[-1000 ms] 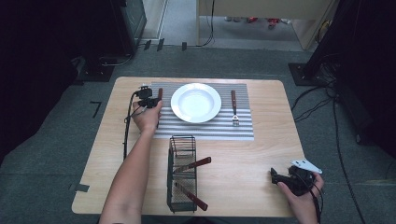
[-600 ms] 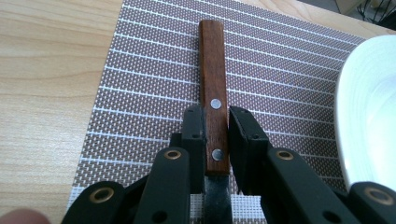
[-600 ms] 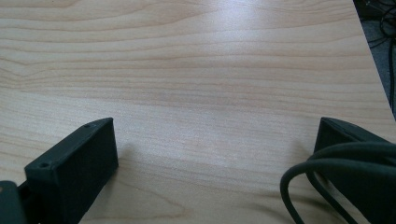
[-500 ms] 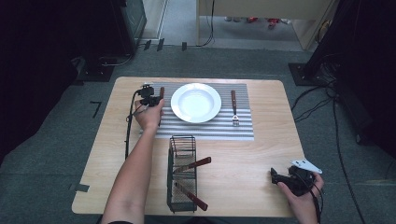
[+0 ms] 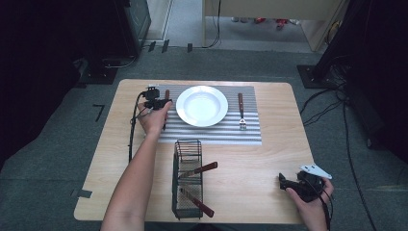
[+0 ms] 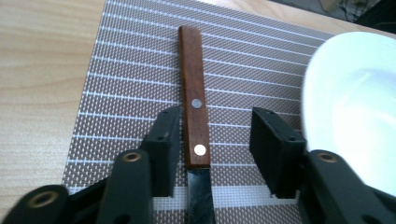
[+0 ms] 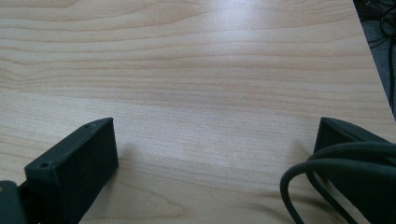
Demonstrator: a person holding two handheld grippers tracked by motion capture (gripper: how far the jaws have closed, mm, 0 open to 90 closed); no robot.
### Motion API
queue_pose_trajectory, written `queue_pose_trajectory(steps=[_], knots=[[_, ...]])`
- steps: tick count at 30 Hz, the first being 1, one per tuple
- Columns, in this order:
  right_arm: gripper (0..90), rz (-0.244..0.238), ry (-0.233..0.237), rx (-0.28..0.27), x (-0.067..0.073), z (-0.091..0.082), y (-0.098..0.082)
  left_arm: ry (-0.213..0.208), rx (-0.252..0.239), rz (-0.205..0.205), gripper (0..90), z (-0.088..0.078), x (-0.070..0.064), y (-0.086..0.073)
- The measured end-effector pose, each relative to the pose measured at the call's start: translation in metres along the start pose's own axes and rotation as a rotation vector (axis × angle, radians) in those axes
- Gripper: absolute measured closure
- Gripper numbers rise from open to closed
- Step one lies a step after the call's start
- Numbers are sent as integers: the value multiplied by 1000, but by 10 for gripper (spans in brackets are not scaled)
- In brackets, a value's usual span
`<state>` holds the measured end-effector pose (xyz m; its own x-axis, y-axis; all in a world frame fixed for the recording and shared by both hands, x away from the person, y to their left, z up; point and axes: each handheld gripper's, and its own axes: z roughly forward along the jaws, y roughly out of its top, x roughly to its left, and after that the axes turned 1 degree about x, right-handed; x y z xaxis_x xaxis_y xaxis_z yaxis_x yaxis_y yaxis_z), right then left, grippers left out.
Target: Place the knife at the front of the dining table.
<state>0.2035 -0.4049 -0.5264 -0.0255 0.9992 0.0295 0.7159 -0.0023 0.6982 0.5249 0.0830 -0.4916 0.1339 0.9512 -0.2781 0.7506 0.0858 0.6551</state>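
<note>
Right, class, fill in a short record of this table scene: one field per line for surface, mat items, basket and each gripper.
surface: wooden table with striped placemat
plate: white plate, mid-mat
knife: knife left of plate, between open jaws of left gripper
fork: fork right of plate
basket: wire basket holding two wooden-handled utensils
right gripper: right gripper, open, near table corner

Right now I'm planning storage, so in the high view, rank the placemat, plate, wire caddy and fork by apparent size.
1. placemat
2. wire caddy
3. plate, close to the caddy; nearness to the camera makes that order unsure
4. fork
</note>
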Motion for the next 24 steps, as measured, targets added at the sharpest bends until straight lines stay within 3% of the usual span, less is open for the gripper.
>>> queue_pose_trajectory(steps=[4, 9, 11, 13, 15, 18, 21, 24], knots=[[0, 1, 0, 1, 0, 0, 0, -23, -21, 39, 335, -12, 0, 1], [0, 1, 0, 1, 0, 0, 0, -80, -14, 16, 170, -32, 2, 0], [0, 1, 0, 1, 0, 0, 0, -134, -18, 8, 127, -42, 3, -1], [0, 1, 0, 1, 0, 0, 0, -174, -40, 10, 105, -54, 5, -4], [0, 1, 0, 1, 0, 0, 0, -184, -78, 25, 98, -68, 7, -7], [0, 0, -1, 1, 0, 0, 0, -156, -112, 64, 88, -86, 8, -12], [0, 0, -1, 1, 0, 0, 0, -155, -139, 73, 69, -103, 9, -16], [0, 0, -1, 1, 0, 0, 0, -209, -151, 86, 5, -118, 10, -22]])
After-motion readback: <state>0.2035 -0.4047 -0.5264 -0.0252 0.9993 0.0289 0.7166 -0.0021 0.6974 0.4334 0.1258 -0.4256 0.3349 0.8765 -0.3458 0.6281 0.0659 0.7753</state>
